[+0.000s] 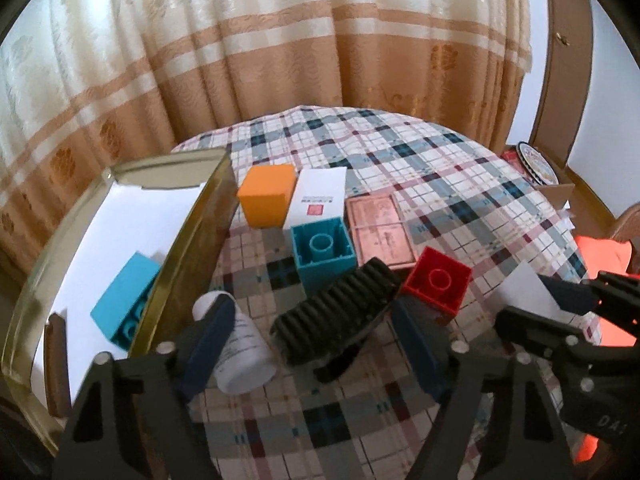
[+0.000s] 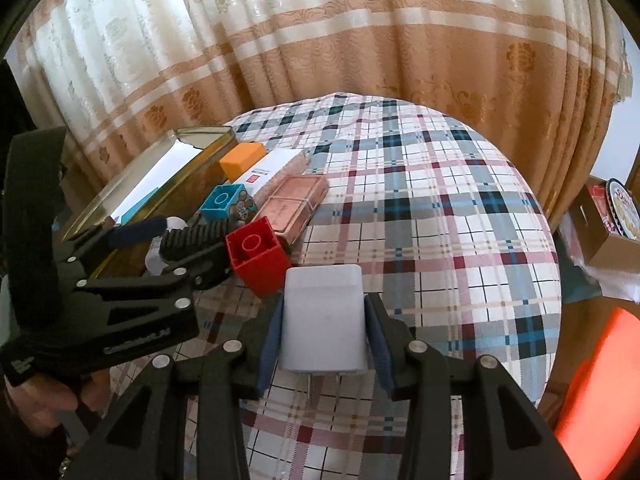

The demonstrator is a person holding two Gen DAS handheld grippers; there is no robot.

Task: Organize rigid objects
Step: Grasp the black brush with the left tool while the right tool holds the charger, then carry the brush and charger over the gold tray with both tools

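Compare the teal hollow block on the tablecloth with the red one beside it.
The teal block stands nearer the white carton; the red block stands closer to the right gripper. The teal block carries a cartoon sticker on one side; the red block's visible sides are plain. Both stand on the tablecloth with the open underside, one round tube inside, facing up.

I'm working in a home, in what looks like a living room or bedroom. Long cream and tan curtains [image 2: 360, 40] with a flower pattern hang behind my bench, which wears a plaid tablecloth [image 2: 440, 208]. A wooden door frame [image 1: 568, 60] and a biscuit tin [image 2: 622, 208] stand off to the right.
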